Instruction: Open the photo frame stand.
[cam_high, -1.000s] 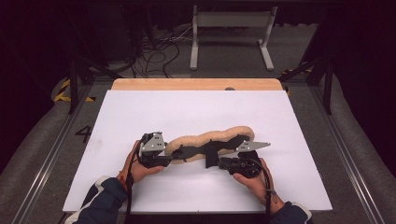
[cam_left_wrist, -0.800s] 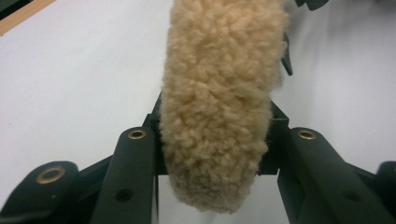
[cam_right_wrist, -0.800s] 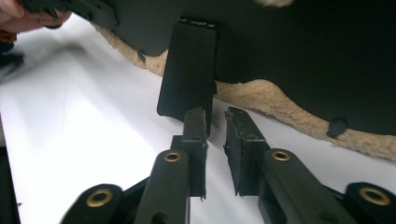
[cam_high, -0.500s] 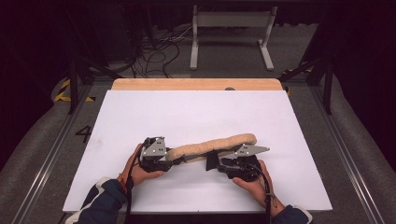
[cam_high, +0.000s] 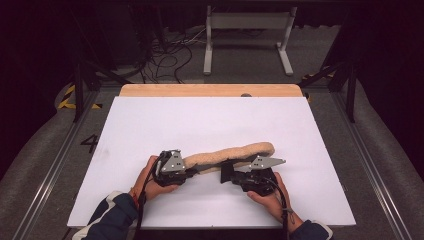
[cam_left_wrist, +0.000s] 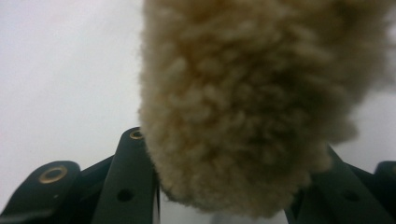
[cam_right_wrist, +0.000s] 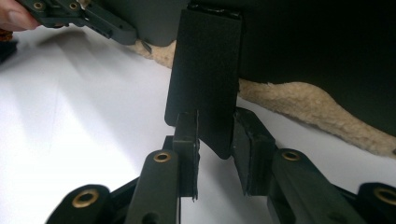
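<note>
A long tan fleece strip (cam_high: 227, 155), woolly and sheepskin-like on its face, is lying across the near half of the white tabletop (cam_high: 210, 120), running from lower left up to a rounded end at the right in the high view. In the left gripper view its fluffy near end (cam_left_wrist: 243, 116) is sitting between the two black jaws, pile standing thick and curly. A flat black strap tab (cam_right_wrist: 203, 93), stiff and rectangular, is hanging from the strip's dark backing and is standing upright between the jaws in the right gripper view, with the tan pile (cam_right_wrist: 317, 112) trailing off along the tabletop behind it.
</note>
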